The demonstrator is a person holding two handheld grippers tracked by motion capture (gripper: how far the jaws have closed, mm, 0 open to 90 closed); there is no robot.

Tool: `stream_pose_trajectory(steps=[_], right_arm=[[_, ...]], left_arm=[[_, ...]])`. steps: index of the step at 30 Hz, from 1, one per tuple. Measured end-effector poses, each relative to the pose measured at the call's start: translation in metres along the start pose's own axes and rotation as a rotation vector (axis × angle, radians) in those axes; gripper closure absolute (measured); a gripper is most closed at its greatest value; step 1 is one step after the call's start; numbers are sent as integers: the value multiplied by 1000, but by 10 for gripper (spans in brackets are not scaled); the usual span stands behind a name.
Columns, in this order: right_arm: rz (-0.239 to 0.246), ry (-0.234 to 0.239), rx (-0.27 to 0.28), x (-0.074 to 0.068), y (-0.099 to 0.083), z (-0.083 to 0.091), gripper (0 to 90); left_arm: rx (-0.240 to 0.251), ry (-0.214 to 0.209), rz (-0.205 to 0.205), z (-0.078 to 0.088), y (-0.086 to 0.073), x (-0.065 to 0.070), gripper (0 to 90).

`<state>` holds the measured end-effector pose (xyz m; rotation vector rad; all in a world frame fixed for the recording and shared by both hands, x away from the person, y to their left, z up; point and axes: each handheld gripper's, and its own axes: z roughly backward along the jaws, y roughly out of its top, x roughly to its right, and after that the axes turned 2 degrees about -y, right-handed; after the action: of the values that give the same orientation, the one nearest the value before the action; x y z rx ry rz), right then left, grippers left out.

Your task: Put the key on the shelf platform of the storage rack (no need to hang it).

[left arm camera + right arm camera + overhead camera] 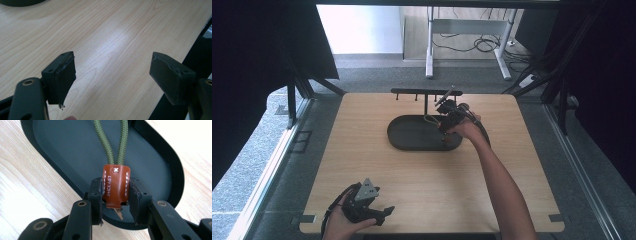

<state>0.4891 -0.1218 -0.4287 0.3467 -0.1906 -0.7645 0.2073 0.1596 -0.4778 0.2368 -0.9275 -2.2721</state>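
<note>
Clamped between the right claw's (115,195) jaws, the leather tab (115,185) hangs over the tray (160,162); lift it straight. Left claw (112,77) gapes.

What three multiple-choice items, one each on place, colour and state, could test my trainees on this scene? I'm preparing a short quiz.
1. Where is the black oval tray?
A. far half of the table, below the peg rack
B. near left corner
C. on the floor

2. What colour is the cord on the brown leather tag?
A. red
B. olive green
C. white

3. How is the left claw?
A. shut on the cord
B. shut on nothing
C. open over bare wood

Answers: 1 A, the high view shows it there; 2 B, the right claw view shows green braid; 3 C, its jaws stand wide apart.
</note>
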Motion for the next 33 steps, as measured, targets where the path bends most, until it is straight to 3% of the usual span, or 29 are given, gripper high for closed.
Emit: stream_pose_trajectory(steps=[18, 22, 25, 33], right_arm=[[-3, 9, -49, -1, -10, -25, 651], [-9, 10, -58, 0, -12, -26, 640], [-6, 24, -75, 0, -13, -27, 580], [-13, 9, -43, 0, -15, -15, 514]], left_arm=[[-5, -2, -1, -1, 0, 0, 215], [-6, -4, -1, -2, 0, 0, 215], [-7, -4, 0, -2, 0, 0, 215], [-11, -7, -5, -4, 0, 1, 215]])
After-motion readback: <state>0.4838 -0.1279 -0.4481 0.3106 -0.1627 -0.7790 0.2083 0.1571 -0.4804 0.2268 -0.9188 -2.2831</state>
